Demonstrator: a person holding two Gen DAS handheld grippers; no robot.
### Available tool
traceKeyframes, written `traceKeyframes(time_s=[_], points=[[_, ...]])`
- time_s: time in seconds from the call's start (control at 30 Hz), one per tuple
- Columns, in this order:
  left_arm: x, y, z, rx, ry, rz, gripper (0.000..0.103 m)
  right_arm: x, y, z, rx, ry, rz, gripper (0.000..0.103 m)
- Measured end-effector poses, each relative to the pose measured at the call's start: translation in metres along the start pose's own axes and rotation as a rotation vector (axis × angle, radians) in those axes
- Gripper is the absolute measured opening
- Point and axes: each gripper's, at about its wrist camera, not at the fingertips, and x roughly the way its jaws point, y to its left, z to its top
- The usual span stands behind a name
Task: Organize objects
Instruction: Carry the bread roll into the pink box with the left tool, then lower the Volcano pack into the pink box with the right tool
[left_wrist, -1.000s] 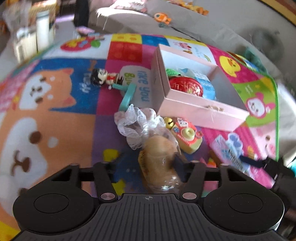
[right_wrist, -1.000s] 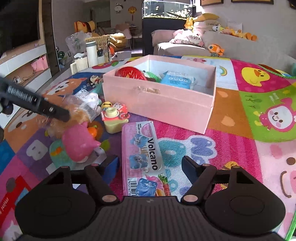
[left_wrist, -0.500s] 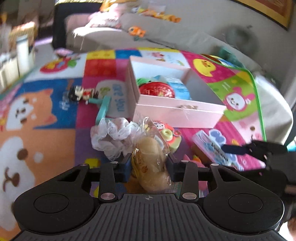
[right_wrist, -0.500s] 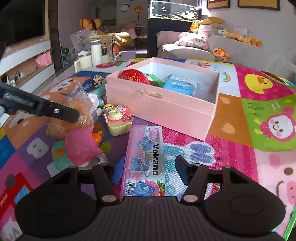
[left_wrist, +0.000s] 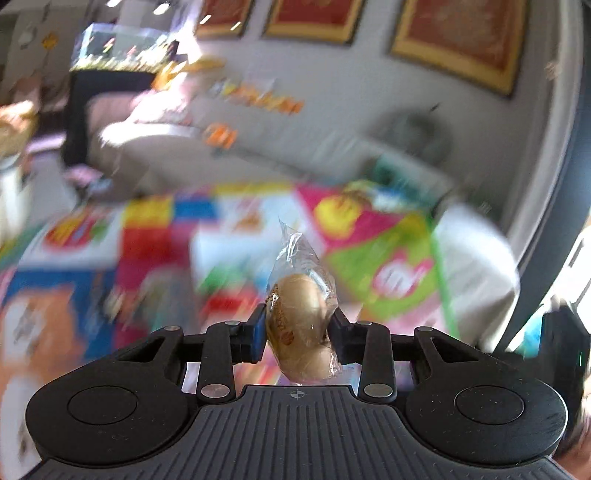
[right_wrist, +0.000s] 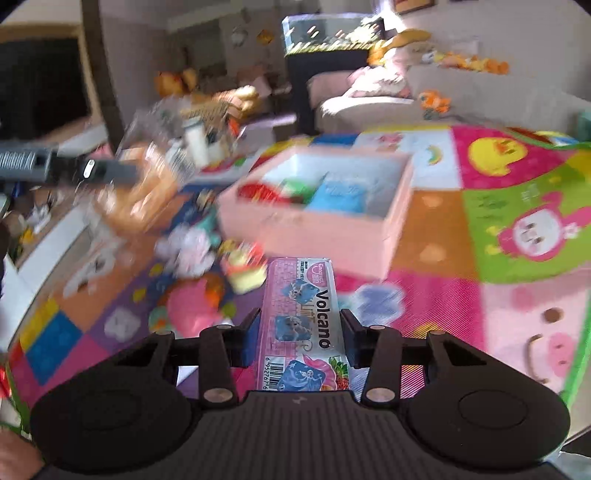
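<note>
My left gripper (left_wrist: 297, 334) is shut on a bread bun in a clear wrapper (left_wrist: 301, 325) and holds it up in the air above the blurred play mat. In the right wrist view the left gripper (right_wrist: 92, 171) shows at the left with the bun (right_wrist: 147, 192). My right gripper (right_wrist: 301, 334) is shut on a pink Volcano snack pack (right_wrist: 303, 325), which sticks out forward between the fingers. The open pink box (right_wrist: 325, 221) lies ahead, holding a red round thing, a green thing and a blue packet.
On the colourful play mat (right_wrist: 517, 229), left of the snack pack, lie a pink toy (right_wrist: 192, 306), a yellow toy camera (right_wrist: 243, 269) and white frilly cloth (right_wrist: 188, 247). A grey sofa (right_wrist: 443, 96) with toys stands behind the mat.
The left gripper has lifted the bun off the mat and tilted up. The right gripper has closed on the Volcano pack and raised it.
</note>
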Motion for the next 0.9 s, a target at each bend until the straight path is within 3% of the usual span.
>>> traceKeyframes(time_s=[0.07, 0.17, 0.27, 0.4, 0.5, 0.6, 0.73, 0.9], points=[[0.033, -0.006, 0.024, -0.023, -0.044, -0.049, 0.038, -0.011, -0.007, 0.006, 0.019, -0.055, -0.027, 0.044], [0.103, -0.001, 0.042, -0.127, -0.03, -0.111, 0.039, -0.018, -0.014, 0.01, 0.031, -0.104, -0.065, 0.044], [0.168, -0.003, 0.034, -0.113, 0.084, -0.042, 0.039, -0.019, -0.025, 0.007, 0.048, -0.114, -0.088, 0.044], [0.219, 0.001, 0.005, -0.076, 0.328, 0.021, 0.04, -0.01, -0.041, 0.001, 0.061, -0.084, -0.116, 0.044], [0.208, 0.006, -0.001, -0.046, 0.302, 0.014, 0.04, 0.0, -0.053, -0.001, 0.075, -0.071, -0.135, 0.044], [0.18, 0.01, 0.006, -0.028, 0.202, 0.043, 0.04, 0.009, -0.059, -0.002, 0.1, -0.06, -0.135, 0.044], [0.129, 0.023, 0.015, -0.086, 0.04, 0.03, 0.039, 0.019, -0.062, 0.002, 0.108, -0.058, -0.14, 0.044], [0.074, 0.05, -0.003, -0.153, -0.093, 0.109, 0.039, 0.016, -0.059, 0.015, 0.128, -0.067, -0.143, 0.044]])
